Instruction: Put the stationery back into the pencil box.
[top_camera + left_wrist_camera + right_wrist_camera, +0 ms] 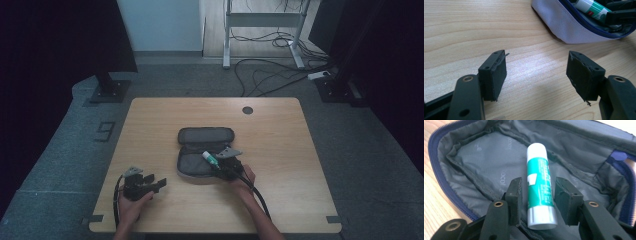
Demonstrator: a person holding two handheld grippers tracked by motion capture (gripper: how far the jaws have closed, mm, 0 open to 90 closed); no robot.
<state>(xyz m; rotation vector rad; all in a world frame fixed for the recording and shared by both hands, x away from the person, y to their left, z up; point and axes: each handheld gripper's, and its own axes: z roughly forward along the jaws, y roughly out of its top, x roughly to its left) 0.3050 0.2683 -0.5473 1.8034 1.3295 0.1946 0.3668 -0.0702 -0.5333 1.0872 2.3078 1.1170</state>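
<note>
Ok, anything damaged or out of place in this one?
One thing: the left gripper's pads look worn, with frayed, peeling edges. Otherwise nothing stands out: the case lies open on the table, and the glue stick lies in it between the right gripper's jaws, with gaps on both sides.

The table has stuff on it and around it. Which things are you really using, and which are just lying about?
In use:
- glue stick, between the right gripper's jaws, pads not pressing it
- open pencil case, under the stick

Just lying about:
- left gripper, open over bare table
- cables on the floor
- desk frame behind
</note>
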